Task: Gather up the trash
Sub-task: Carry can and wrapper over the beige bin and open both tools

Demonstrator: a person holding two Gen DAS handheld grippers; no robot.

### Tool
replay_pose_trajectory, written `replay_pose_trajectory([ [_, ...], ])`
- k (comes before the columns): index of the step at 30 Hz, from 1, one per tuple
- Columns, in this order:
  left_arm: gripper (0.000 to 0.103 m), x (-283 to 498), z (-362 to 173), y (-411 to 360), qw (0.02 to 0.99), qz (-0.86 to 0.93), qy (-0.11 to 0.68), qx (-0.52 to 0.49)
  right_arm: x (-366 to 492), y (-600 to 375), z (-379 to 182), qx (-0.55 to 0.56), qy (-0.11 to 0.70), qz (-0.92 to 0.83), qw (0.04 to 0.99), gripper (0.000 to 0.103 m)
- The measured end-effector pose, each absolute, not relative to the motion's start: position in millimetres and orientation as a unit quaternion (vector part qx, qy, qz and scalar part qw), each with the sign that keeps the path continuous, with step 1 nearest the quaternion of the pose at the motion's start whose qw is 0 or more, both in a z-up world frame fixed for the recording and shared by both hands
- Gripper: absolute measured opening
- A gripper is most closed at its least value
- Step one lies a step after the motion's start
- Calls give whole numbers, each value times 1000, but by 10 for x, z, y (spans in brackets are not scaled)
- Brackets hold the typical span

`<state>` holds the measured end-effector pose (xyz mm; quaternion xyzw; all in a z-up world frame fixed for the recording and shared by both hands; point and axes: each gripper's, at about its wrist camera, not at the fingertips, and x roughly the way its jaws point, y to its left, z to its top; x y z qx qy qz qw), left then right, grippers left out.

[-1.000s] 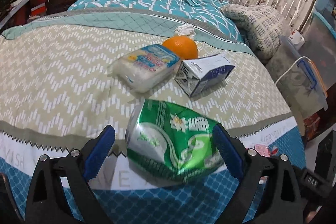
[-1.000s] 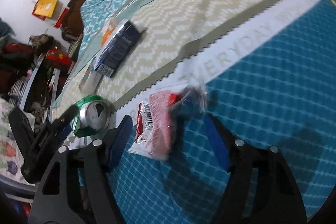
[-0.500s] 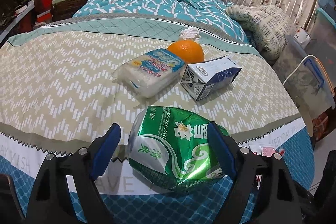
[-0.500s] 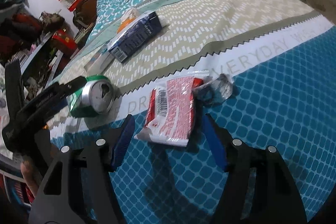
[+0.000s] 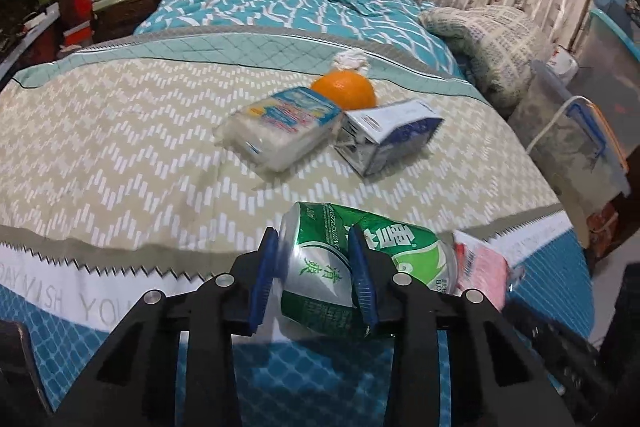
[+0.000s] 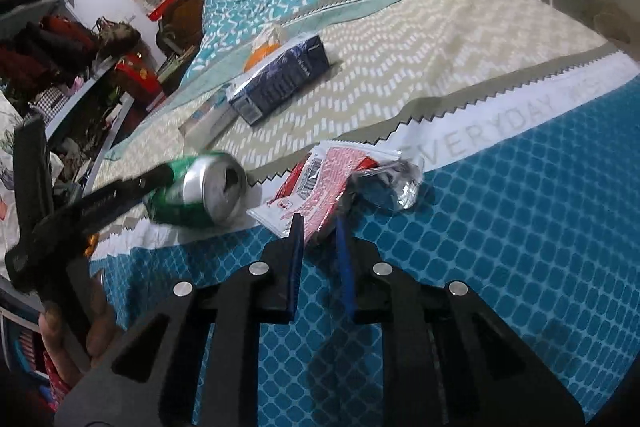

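Now your left gripper [image 5: 316,263] has just been closing and its blue pads pinch the dented green can [image 5: 360,263], which lies on its side at the near edge of the bed [image 5: 120,155]. Your right gripper [image 6: 320,235] has also just been closing; its pads clamp the near end of the red wrapper [image 6: 320,183], just beside the can. Further up the bed lie a tissue pack [image 5: 280,127], an orange [image 5: 346,91] and a carton [image 5: 392,135], well apart from both grippers.
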<state>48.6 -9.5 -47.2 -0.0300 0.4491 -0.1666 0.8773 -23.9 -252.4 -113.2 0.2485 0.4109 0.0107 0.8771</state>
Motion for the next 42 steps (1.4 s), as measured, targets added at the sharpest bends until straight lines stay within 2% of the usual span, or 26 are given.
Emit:
replay_pose_trajectory([
  [4,37,297,-479,-135,856,-215,469,-38,-269,-2605,-1103,249,400,-3,882,20],
  [5,48,272,-483,-144,850,-224,474,-38,-280,-2640,-1099,255,398,-6,881,22],
  [8,68,151,-427,-103,855,-231,463,-27,-298,-2774,-1138,292,399,-5,869,23],
  [9,71,145,-405,-83,858,-229,459,-26,-312,-2810,-1146,302,398,-5,866,32],
  [10,74,140,-355,-16,863,-224,452,-29,-326,-2855,-1154,313,395,-10,864,56],
  [11,74,144,-330,27,864,-222,450,-33,-349,-2889,-1152,320,390,-14,863,70],
  [12,74,149,-298,99,865,-218,450,-41,-388,-2925,-1137,328,377,-21,866,77],
  [17,73,97,-292,264,847,-235,472,-68,-385,-2959,-1046,310,364,-14,878,71],
  [21,72,-48,-448,217,794,-303,514,-116,-240,-3085,-1002,310,365,-2,878,67],
  [27,75,-67,-693,-6,745,-345,548,-160,126,-3130,-996,274,373,23,886,65],
  [29,78,-19,-727,-34,743,-340,551,-170,238,-3061,-1130,266,399,43,876,54],
  [30,79,-3,-743,-45,744,-336,551,-174,257,-3025,-1204,270,415,52,867,41],
  [31,80,44,-751,-53,746,-332,549,-180,251,-2996,-1262,276,425,60,860,33],
  [33,79,112,-746,-37,751,-323,546,-183,167,-2930,-1334,280,430,65,856,30],
  [38,76,420,-684,51,787,-282,521,-175,-129,-2797,-1329,302,427,94,847,28],
  [41,78,540,-636,199,794,-266,511,-192,-224,-2779,-1235,302,413,109,852,30],
  [42,78,550,-618,257,792,-270,508,-205,-237,-2803,-1207,304,409,109,853,34],
])
